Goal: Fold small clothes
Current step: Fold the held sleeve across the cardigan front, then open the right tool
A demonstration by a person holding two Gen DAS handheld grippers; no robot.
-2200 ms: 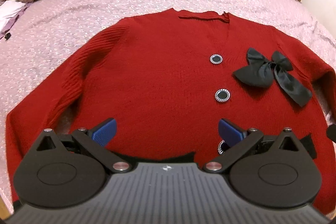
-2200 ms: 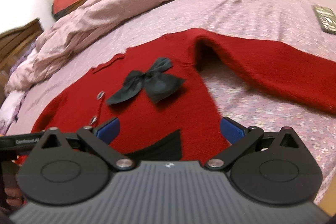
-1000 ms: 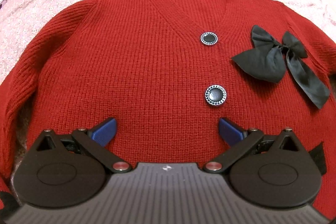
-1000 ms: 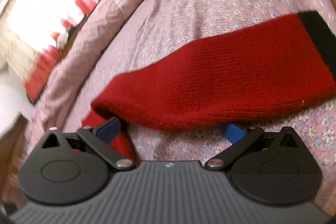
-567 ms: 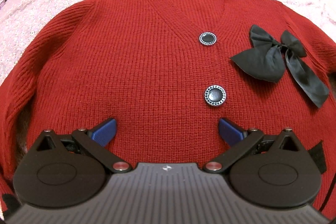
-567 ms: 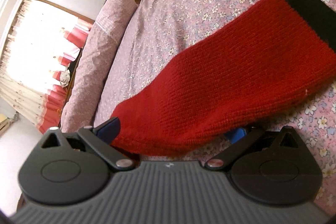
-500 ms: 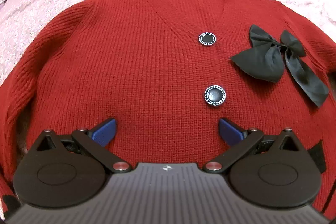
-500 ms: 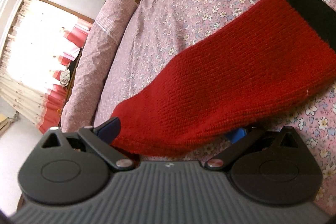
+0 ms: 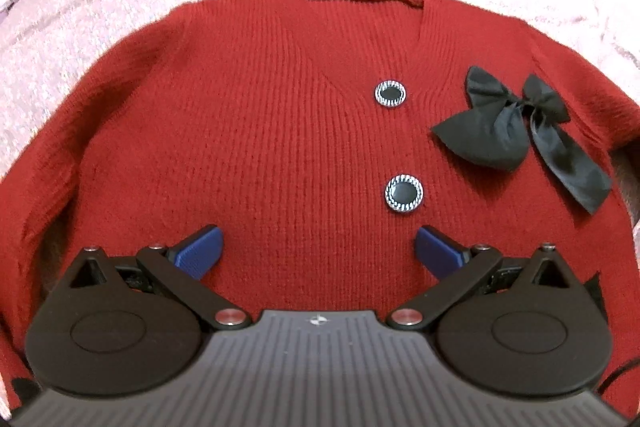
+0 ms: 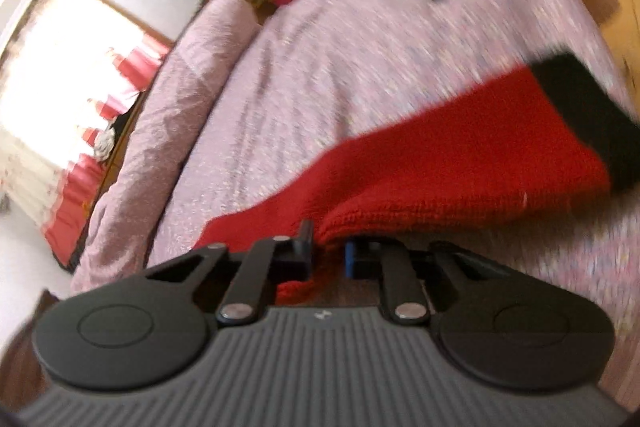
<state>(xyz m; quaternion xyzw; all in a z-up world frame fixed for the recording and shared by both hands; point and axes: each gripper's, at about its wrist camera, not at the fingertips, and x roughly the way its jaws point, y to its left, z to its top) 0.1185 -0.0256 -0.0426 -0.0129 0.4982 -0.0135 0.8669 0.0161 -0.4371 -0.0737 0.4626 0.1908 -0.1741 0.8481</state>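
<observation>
A red cardigan (image 9: pixel 240 147) lay flat on the bed (image 10: pixel 360 39). Our right hand-held gripper (image 10: pixel 328 251) had pinched the sleeve (image 10: pixel 460 155) near its edge; the left hand-held gripper (image 9: pixel 318 251) hovered open above the hem. We judged the sleeve (loosely knitted) should be lifted slowly across the chest.

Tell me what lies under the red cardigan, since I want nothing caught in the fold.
Around the red cardigan only the pink floral bedspread shows, so it lies on that. Whatever sits beneath the knit body itself is covered and cannot be seen.
</observation>
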